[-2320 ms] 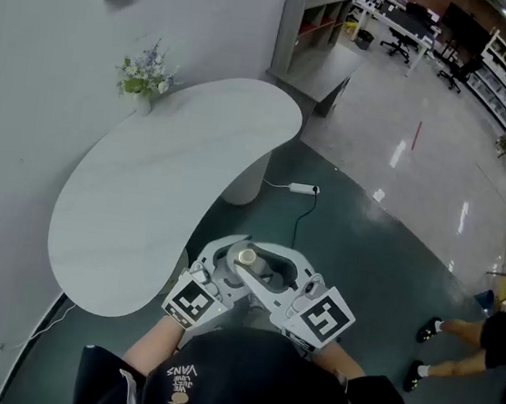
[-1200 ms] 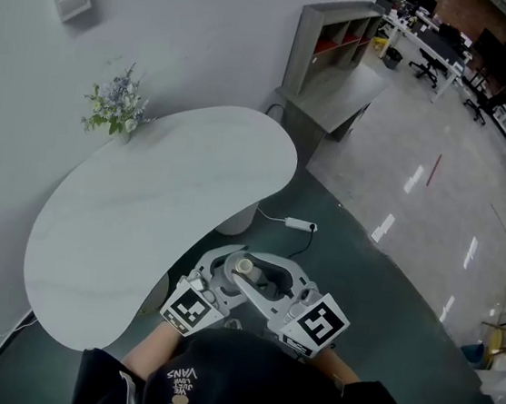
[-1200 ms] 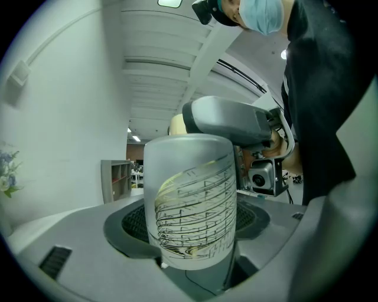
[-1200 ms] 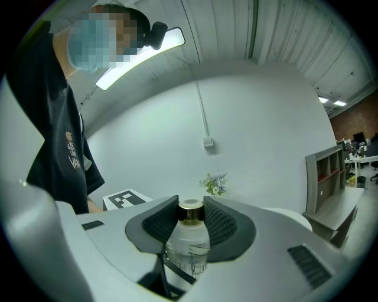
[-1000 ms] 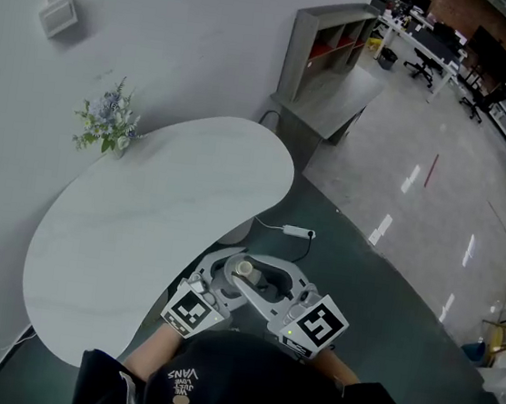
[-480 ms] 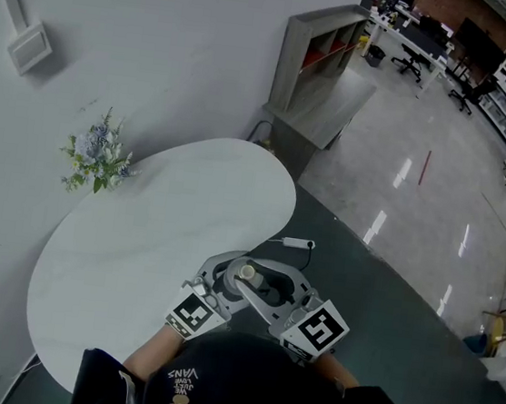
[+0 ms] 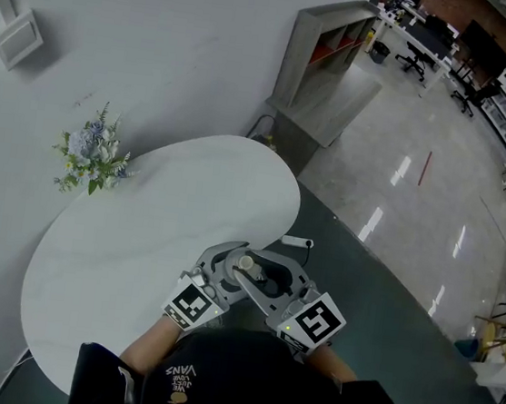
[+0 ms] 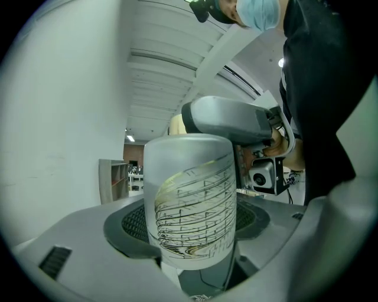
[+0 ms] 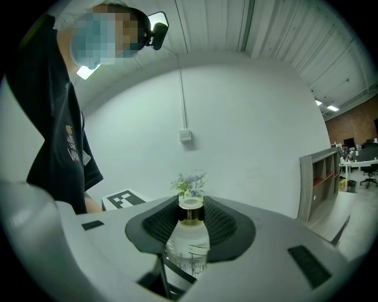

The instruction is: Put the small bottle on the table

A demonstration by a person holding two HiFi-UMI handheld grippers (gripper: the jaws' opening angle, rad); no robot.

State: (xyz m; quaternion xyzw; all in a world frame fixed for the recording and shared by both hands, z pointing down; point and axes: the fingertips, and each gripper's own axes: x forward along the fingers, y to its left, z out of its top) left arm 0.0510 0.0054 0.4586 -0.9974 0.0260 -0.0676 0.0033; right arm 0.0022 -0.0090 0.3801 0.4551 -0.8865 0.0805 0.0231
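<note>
A small clear bottle (image 7: 245, 263) with a pale cap and printed lines on its body stands upright between my two grippers, close to my chest. My left gripper (image 7: 230, 265) is shut on its body, which fills the left gripper view (image 8: 189, 200). My right gripper (image 7: 262, 278) comes from the other side, its dark pads pressing on the bottle (image 9: 189, 245) around the shoulder and neck. In the head view the pair hangs over the near right edge of the white kidney-shaped table (image 7: 139, 237).
A vase of pale flowers (image 7: 90, 154) stands at the table's far left by the wall. A white power strip (image 7: 296, 242) with its cable lies on the dark floor to the right of the table. A grey shelf unit (image 7: 332, 42) stands against the wall beyond.
The view has come closer to the table, whose edge now lies under the grippers. Both grippers keep the same hold on the bottle.
</note>
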